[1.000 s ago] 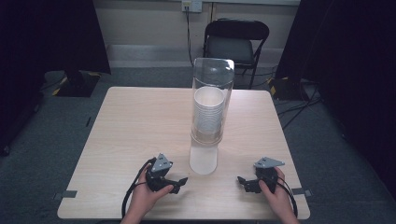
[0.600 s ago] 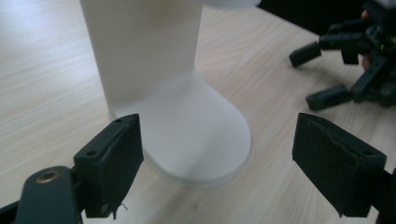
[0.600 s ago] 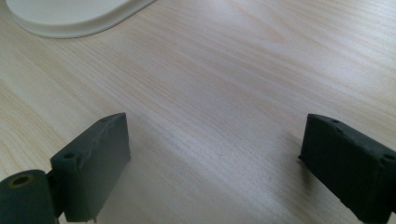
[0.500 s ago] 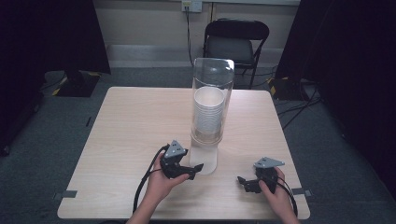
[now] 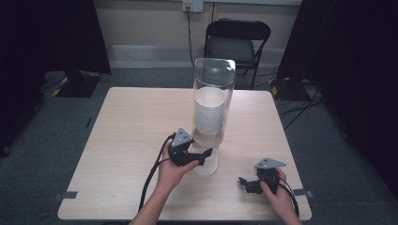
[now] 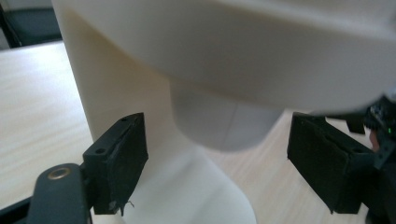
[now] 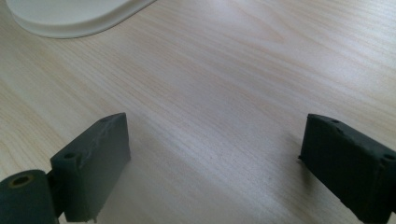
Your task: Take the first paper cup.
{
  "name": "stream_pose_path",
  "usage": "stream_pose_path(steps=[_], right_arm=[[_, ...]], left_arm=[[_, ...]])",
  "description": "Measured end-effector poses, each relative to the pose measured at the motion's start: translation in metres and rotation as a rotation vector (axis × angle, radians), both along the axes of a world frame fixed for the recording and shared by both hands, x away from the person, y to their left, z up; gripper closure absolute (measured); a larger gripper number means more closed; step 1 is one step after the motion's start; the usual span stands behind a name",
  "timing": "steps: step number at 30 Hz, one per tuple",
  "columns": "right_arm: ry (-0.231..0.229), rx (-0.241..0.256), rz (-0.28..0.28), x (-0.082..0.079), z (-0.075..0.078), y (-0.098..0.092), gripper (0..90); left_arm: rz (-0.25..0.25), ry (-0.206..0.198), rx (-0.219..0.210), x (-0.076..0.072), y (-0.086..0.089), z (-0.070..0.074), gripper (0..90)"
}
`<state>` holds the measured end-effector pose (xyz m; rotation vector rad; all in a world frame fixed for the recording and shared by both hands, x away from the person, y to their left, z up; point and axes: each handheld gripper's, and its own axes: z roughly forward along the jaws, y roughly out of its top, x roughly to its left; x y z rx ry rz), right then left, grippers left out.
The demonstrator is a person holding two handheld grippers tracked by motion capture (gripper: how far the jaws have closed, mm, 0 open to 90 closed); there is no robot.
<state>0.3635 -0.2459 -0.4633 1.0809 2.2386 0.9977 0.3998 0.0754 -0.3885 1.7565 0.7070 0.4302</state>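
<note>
Table (image 5: 122,140); clear, perhaps plastic cup dispenser (image 5: 213,93)

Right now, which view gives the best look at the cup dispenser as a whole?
The high view: the cup dispenser stands whole on the table, stacked cups visible inside its clear tube. The left gripper view shows its underside, close and blurred; the right gripper view catches its base edge.
</note>
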Motion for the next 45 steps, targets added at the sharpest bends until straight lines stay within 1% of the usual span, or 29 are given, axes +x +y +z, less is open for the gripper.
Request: stream_pose_path(steps=[2, 6, 8, 9, 10, 11, 12, 13, 14, 15, 16, 19, 20, 21, 22, 25, 26, 27, 28, 29, 30, 31, 32, 33, 34, 37, 42, 43, 45], right_arm=[[0.000, 0.000, 0.000, 0.000, 0.000, 0.000, 7.6], [0.000, 0.000, 0.000, 0.000, 0.000, 0.000, 7.6], [0.000, 0.000, 0.000, 0.000, 0.000, 0.000, 7.6], [0.000, 0.000, 0.000, 0.000, 0.000, 0.000, 7.6], [0.000, 0.000, 0.000, 0.000, 0.000, 0.000, 7.6], [0.001, 0.001, -0.001, 0.000, 0.000, 0.000, 7.6], [0.000, 0.000, 0.000, 0.000, 0.000, 0.000, 7.6], [0.000, 0.000, 0.000, 0.000, 0.000, 0.000, 7.6], [0.000, 0.001, 0.001, 0.000, 0.000, 0.000, 7.5], [0.001, 0.000, 0.001, 0.000, 0.000, 0.000, 7.4], [0.001, 0.000, 0.001, 0.000, 0.000, 0.000, 7.3], [0.000, 0.000, 0.005, 0.001, 0.000, 0.000, 7.1], [0.000, 0.000, 0.006, 0.001, 0.000, 0.000, 7.1], [0.000, 0.000, 0.006, 0.001, 0.000, 0.000, 7.1], [-0.001, 0.000, 0.006, 0.001, 0.000, 0.000, 7.1], [0.001, 0.000, 0.006, 0.001, 0.000, 0.000, 6.9], [0.001, 0.000, 0.007, 0.001, 0.000, 0.000, 6.8], [0.000, 0.000, 0.008, 0.001, 0.000, 0.000, 6.8], [0.000, 0.000, 0.007, 0.001, 0.000, 0.000, 6.8], [0.000, 0.000, 0.007, 0.001, 0.000, 0.000, 6.8], [0.000, 0.000, 0.007, 0.001, 0.000, 0.000, 6.8], [-0.001, -0.001, 0.008, 0.001, 0.000, 0.000, 6.8], [0.000, -0.001, 0.008, 0.001, 0.000, 0.000, 6.8], [-0.001, -0.001, 0.008, 0.001, 0.000, 0.000, 6.8], [-0.001, -0.001, 0.008, 0.001, 0.000, 0.000, 6.8], [-0.001, -0.001, 0.008, 0.001, 0.000, 0.000, 6.8], [0.000, -0.001, 0.008, 0.001, 0.000, 0.000, 6.8], [0.000, -0.001, 0.008, 0.001, 0.000, 0.000, 6.8], [-0.001, -0.001, 0.009, 0.001, 0.000, 0.000, 6.8]], left_arm=[[0.004, -0.017, -0.023, 0.001, -0.001, 0.000, 20.4], [-0.002, -0.024, -0.019, 0.003, -0.003, -0.002, 23.1], [-0.018, -0.033, -0.040, 0.005, -0.006, -0.004, 23.2], [-0.024, -0.029, -0.029, 0.005, -0.006, -0.004, 23.6], [-0.031, -0.039, -0.040, 0.006, -0.008, -0.006, 24.1], [-0.004, -0.046, -0.018, 0.005, -0.010, -0.006, 24.6], [-0.034, -0.041, -0.023, 0.007, -0.010, -0.006, 25.5], [-0.040, -0.056, -0.036, 0.008, -0.011, -0.008, 27.5], [-0.046, -0.058, -0.050, 0.009, -0.013, -0.008, 29.5], [-0.019, -0.071, -0.030, 0.008, -0.015, -0.008, 30.7], [-0.043, -0.080, -0.045, 0.010, -0.016, -0.009, 30.9], [-0.042, -0.101, -0.059, 0.012, -0.019, -0.010, 32.2], [-0.010, -0.109, -0.043, 0.011, -0.019, -0.010, 32.6], [-0.021, -0.122, -0.030, 0.013, -0.018, -0.010, 33.8], [-0.012, -0.130, -0.025, 0.013, -0.018, -0.011, 34.2], [-0.021, -0.132, -0.021, 0.013, -0.018, -0.011, 34.9], [-0.054, -0.132, -0.032, 0.014, -0.017, -0.012, 35.1], [-0.058, -0.134, -0.030, 0.015, -0.017, -0.012, 35.3], [-0.026, -0.134, -0.007, 0.013, -0.017, -0.011, 35.5], [-0.026, -0.134, -0.007, 0.013, -0.017, -0.011, 35.6], [-0.052, -0.131, -0.010, 0.014, -0.017, -0.011, 35.6], [-0.054, -0.131, -0.005, 0.013, -0.016, -0.011, 35.7], [-0.053, -0.136, -0.012, 0.013, -0.017, -0.012, 35.7], [-0.019, -0.143, 0.003, 0.012, -0.018, -0.012, 35.8], [-0.049, -0.147, -0.006, 0.013, -0.018, -0.012, 35.9], [-0.036, -0.152, -0.015, 0.012, -0.019, -0.013, 36.0], [-0.037, -0.154, -0.001, 0.011, -0.020, -0.013, 36.2], [-0.020, -0.153, 0.026, 0.010, -0.019, -0.012, 36.2], [-0.034, -0.152, 0.025, 0.010, -0.019, -0.012, 36.2]])
